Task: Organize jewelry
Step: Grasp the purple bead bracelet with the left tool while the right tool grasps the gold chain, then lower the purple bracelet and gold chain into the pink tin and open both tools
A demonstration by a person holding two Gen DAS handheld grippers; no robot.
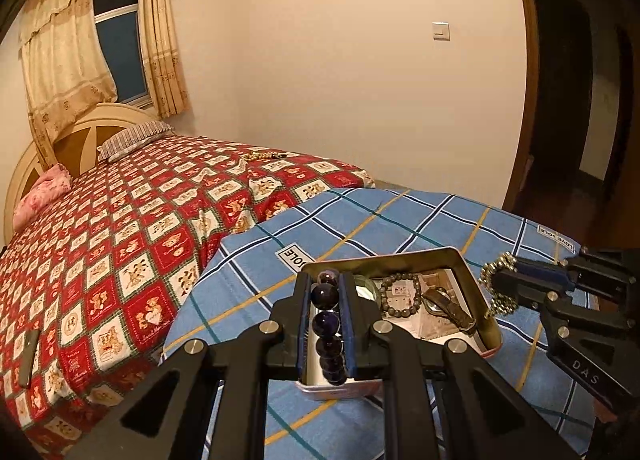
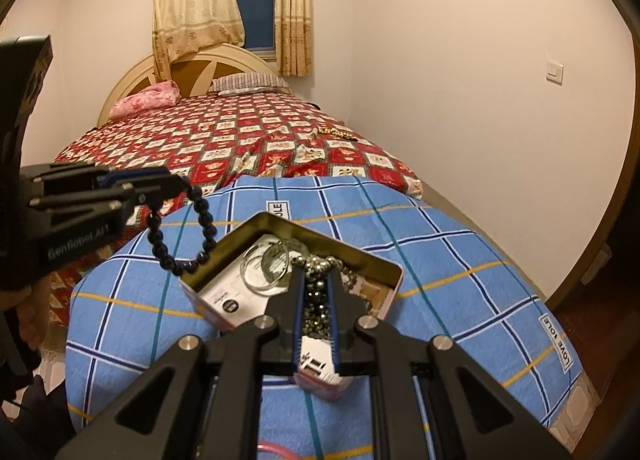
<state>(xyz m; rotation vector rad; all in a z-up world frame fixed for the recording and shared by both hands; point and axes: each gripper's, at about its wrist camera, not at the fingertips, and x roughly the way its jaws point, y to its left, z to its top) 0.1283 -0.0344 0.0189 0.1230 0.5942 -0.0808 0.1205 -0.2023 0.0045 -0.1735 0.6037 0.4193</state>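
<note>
An open metal tin [image 1: 478, 292] [image 2: 280, 222] stands on a blue plaid cloth. My left gripper [image 1: 329, 280] [image 2: 176, 184] is shut on a dark purple bead bracelet [image 1: 326, 324] [image 2: 176, 256], held above the tin's left end. My right gripper [image 2: 315, 280] [image 1: 494, 280] is shut on a gold-and-dark metal bead bracelet [image 2: 316, 300] [image 1: 496, 288], held over the tin's right edge. Inside the tin lie a brown bead bracelet [image 1: 400, 296], a watch [image 1: 444, 302], clear glass bangles [image 2: 266, 268] and a white card [image 2: 232, 292].
The blue plaid cloth [image 1: 400, 220] [image 2: 460, 260] covers a rounded surface at the foot of a bed with a red patterned cover [image 1: 120, 240]. A string of beads [image 1: 264, 156] [image 2: 336, 132] lies on the bed. A phone [image 1: 30, 356] lies at the left.
</note>
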